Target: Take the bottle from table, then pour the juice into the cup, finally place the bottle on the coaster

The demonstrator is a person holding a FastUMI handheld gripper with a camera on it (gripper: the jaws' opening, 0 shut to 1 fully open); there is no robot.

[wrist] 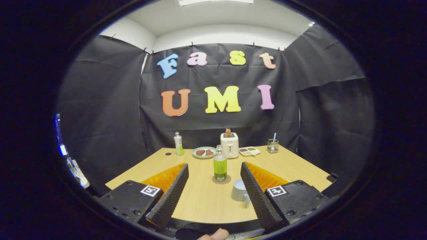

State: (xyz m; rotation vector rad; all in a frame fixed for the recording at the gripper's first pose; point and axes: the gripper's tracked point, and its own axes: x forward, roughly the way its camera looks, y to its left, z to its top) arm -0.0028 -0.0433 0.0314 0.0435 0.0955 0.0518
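Observation:
A small bottle (220, 165) with a green label stands upright on a round coaster (221, 180), just beyond my fingertips and between their lines. A grey cup (240, 190) with a handle sits on the table close against the inner side of the right finger (257, 196). My gripper (215, 168) is open wide, with nothing held between the fingers; the left finger (171, 196) is apart from the bottle.
On the wooden table (200, 200) farther back stand a white toaster (230, 145), a plate (204, 152) with food, a divided tray (249, 151), a wire holder (273, 145) and a tall green-white bottle (178, 143). A fingertip (217, 234) shows below the gripper.

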